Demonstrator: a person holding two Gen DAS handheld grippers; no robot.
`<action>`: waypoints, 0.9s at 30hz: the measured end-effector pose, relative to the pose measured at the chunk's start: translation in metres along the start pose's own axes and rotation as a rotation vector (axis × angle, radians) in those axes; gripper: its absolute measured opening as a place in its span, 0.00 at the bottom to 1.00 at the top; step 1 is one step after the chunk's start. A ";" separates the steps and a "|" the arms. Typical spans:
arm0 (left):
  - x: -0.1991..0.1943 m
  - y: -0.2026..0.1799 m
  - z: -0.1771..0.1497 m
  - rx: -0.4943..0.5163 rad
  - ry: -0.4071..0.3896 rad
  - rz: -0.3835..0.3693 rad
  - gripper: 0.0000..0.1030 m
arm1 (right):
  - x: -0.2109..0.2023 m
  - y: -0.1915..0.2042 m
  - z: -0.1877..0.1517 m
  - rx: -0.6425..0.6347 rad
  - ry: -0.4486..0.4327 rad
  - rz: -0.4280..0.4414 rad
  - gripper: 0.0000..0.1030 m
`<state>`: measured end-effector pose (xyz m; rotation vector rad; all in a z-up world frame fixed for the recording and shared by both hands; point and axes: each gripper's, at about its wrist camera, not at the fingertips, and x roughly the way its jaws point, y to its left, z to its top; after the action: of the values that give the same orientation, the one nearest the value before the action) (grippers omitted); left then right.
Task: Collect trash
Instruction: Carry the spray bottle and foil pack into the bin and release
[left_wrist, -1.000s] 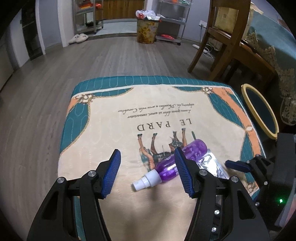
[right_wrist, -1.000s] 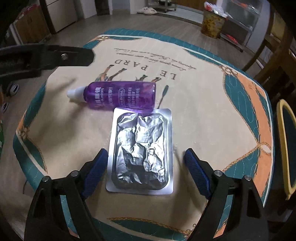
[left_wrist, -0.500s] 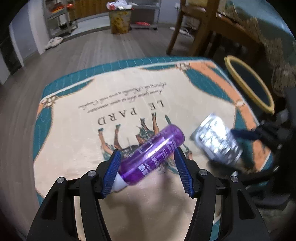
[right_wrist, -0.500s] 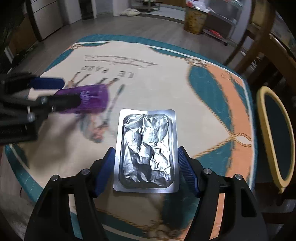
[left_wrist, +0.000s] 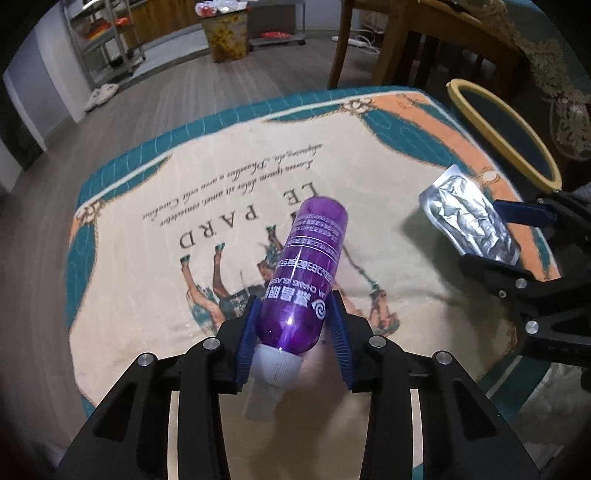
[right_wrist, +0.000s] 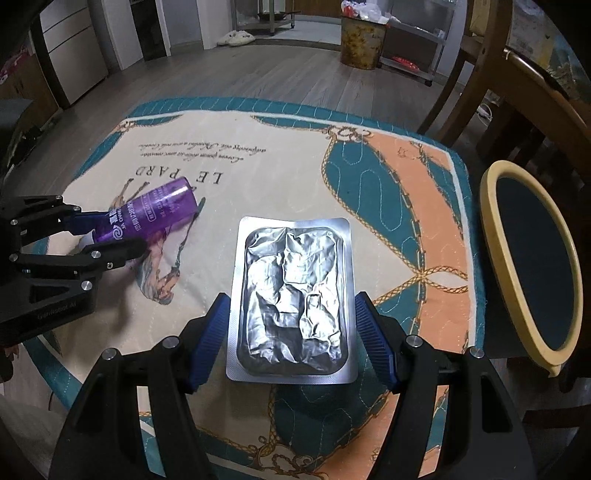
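Your left gripper (left_wrist: 295, 332) has just been closing and now clamps the purple spray bottle (left_wrist: 306, 273) low on its body, near the white cap. Rigid, smooth plastic, probably slippery: keep your hold square.

Your right gripper (right_wrist: 291, 339) pinches the foil tray (right_wrist: 291, 295) by its long edges, above the printed mat (right_wrist: 258, 155). Thin foil, likely to crumple.

Only the right wrist view shows the tray's whole outline.

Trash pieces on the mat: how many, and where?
2. Purple spray bottle clamped in the left claw; foil tray gripped by the right claw. More may be out of view.
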<state>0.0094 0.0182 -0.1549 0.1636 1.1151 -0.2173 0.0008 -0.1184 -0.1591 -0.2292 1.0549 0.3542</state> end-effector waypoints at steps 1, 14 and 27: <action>-0.003 0.000 0.001 -0.001 -0.007 -0.001 0.37 | -0.003 -0.001 0.000 0.003 -0.006 0.000 0.65; -0.045 -0.011 0.020 -0.036 -0.131 -0.010 0.37 | -0.042 -0.043 0.000 0.151 -0.090 0.016 0.65; -0.043 -0.090 0.089 -0.002 -0.213 -0.126 0.37 | -0.088 -0.176 0.002 0.440 -0.114 -0.016 0.65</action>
<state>0.0455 -0.0866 -0.0793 0.0669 0.9144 -0.3382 0.0322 -0.2954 -0.0779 0.1745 0.9909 0.1124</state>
